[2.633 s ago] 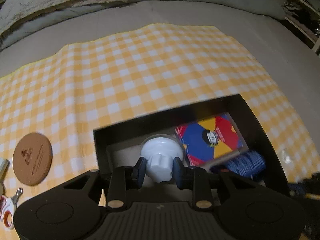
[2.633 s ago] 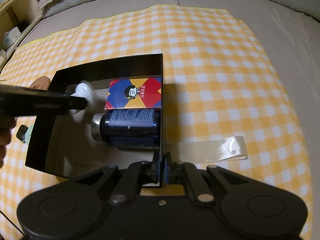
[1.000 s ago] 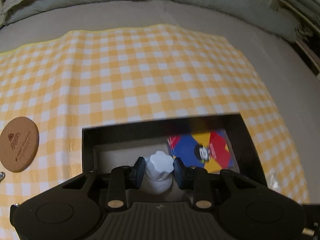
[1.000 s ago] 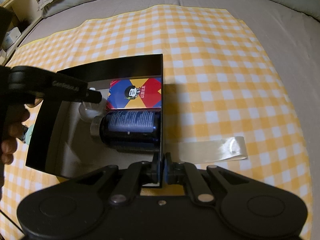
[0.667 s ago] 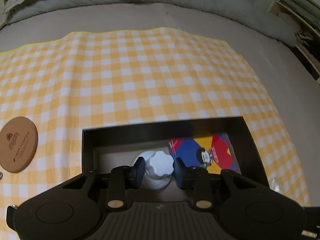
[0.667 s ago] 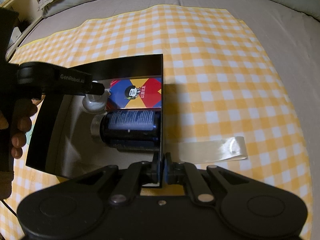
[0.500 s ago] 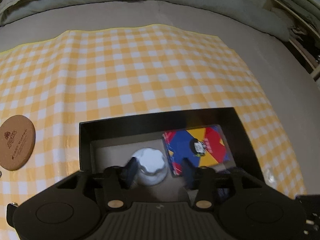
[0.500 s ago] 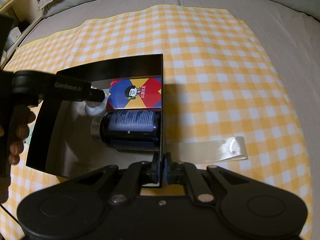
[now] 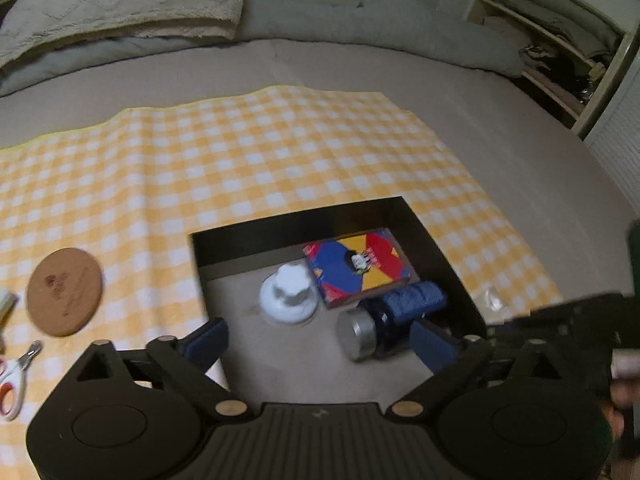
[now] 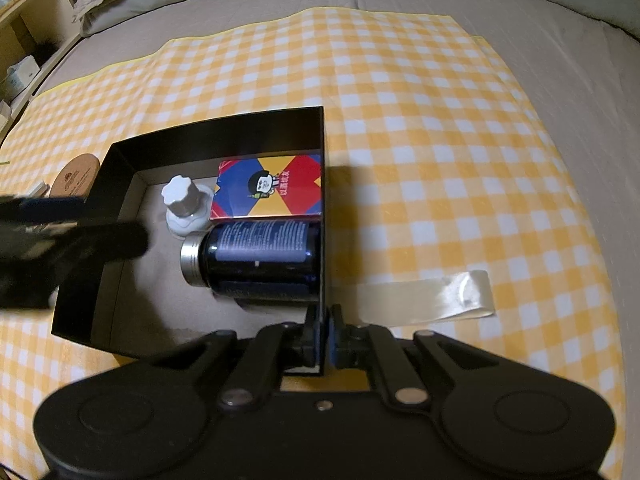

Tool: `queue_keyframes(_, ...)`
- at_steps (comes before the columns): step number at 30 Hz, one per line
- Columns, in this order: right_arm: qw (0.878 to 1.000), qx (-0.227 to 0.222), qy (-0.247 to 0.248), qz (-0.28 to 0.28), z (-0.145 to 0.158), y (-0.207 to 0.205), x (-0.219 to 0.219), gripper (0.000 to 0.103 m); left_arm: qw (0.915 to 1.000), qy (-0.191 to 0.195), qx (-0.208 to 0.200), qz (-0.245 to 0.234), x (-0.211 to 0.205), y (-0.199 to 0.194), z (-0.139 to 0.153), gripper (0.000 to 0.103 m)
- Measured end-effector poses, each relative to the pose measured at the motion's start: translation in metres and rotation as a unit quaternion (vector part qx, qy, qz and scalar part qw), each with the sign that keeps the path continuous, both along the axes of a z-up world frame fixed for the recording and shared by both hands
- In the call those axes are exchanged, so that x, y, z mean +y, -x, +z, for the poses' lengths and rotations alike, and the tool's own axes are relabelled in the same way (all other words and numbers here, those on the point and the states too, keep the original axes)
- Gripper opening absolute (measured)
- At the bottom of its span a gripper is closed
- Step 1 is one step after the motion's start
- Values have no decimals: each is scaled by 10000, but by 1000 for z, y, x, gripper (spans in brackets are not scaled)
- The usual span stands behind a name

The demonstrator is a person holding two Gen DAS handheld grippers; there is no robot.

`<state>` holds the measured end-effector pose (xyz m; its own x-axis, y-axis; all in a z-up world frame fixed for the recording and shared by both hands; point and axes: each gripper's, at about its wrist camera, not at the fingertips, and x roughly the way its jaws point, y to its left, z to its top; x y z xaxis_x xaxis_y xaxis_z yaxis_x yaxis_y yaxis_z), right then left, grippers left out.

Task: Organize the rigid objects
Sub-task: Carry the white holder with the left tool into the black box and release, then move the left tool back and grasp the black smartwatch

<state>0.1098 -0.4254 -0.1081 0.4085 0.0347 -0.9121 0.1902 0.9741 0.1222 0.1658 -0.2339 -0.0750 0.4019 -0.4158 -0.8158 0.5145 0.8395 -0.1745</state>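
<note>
Over on the left of the checked cloth [image 9: 248, 168], still waiting outside: a round cork coaster [image 9: 64, 291] with a printed emblem too small to read, and a pair of scissors [image 9: 16, 376] with orange in the handles at the very edge.

Now the action — the left gripper [image 9: 318, 340] has just let go! Its jaws have just been opening and now stand wide apart with nothing between them, and it has pulled up and back from the black box [image 9: 296, 220]. A moment ago it was clamped on the white knobbed jar [image 9: 289, 293]; now that jar stands on its own on the box floor, upright, just beside the card box. That looks like one more item filed; I'd judge the coaster or the scissors comes next.

Moving right: the colourful card box [image 10: 269, 189] lies flat against the far right corner, blue, red and yellow with a cartoon figure and a few characters I can't make out. In front of it the dark blue bottle [image 10: 256, 258] lies on its side, silver cap leftward, label text too fine to read.

Right gripper [image 10: 321, 344]: jaws together, pinching the box's right wall, steadying it. Beyond it, a clear plastic strip [image 10: 432, 296] on the cloth.
</note>
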Motion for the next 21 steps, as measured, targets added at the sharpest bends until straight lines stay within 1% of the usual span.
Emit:
queue_keyframes(4,10000,14,-15,-37,0,0,-1,5,9998,-71,-137,124,33,9,8,103)
queue_keyframes(8,10000,13,-14,-28,0,0,-2,5,9987,-129,-348,354,69,12,17,103)
queue_keyframes(11,10000,14,-12,-25,0,0,-1,5,9965,-173,-612,536,97,14,22,103)
queue_keyframes(13,10000,15,-5,-20,0,0,-2,5,9939,-305,-815,681,113,12,24,103)
queue_keyframes(15,10000,19,-8,-24,0,-1,-2,5,9916,-492,-907,776,129,7,22,103)
queue_keyframes(18,10000,19,-7,-26,0,-1,-2,5,9896,-627,-838,985,149,-1,15,103)
queue_keyframes(21,10000,19,-4,-26,0,-1,-2,5,9906,-593,-591,1084,161,-9,3,103)
